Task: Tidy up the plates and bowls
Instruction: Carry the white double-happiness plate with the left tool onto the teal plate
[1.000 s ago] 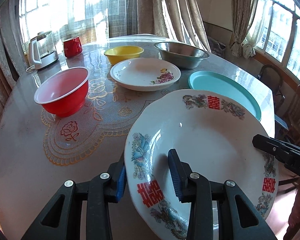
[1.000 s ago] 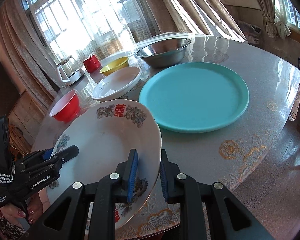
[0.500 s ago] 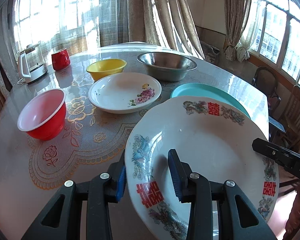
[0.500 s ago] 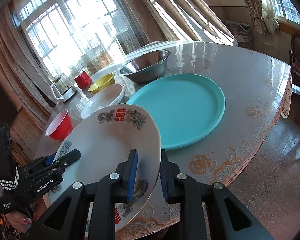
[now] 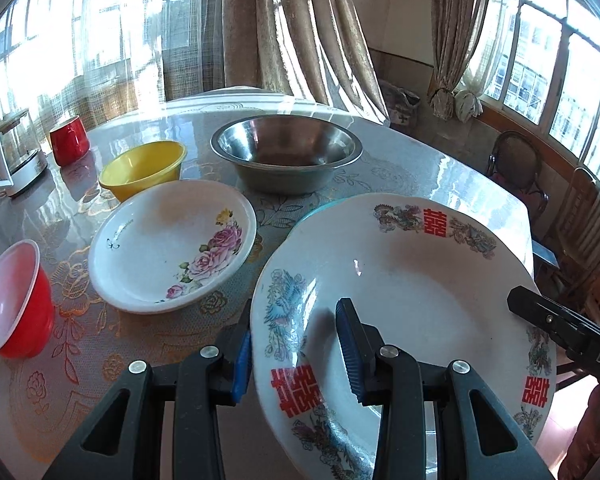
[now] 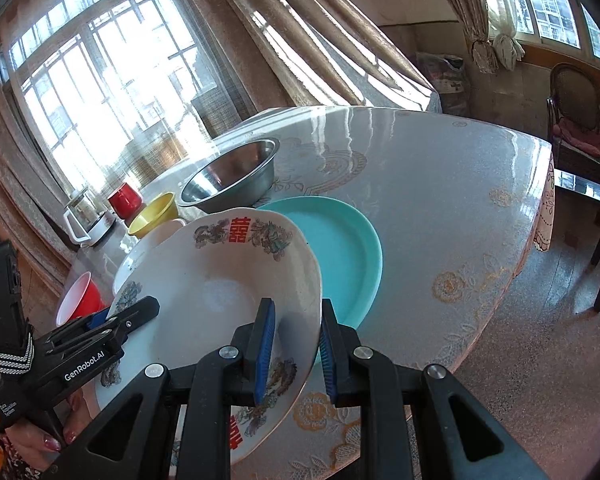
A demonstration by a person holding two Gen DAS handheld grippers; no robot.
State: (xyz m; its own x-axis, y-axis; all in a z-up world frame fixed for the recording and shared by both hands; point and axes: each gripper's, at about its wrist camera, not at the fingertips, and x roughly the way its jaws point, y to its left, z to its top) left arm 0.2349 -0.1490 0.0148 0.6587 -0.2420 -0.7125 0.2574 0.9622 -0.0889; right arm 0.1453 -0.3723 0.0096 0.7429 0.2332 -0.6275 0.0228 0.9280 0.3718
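White patterned plate [image 5: 412, 280] clamped between both hand-held grippers, left [image 5: 296, 344], right [image 6: 294, 344].

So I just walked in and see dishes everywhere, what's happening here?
A person is tidying a table of plates and bowls with two handheld grippers. Both the left gripper and the right gripper are clamped on opposite rims of one large white plate with red characters, held tilted above a teal plate. A rose-patterned plate, yellow bowl, steel bowl and red bowl sit untouched on the table.
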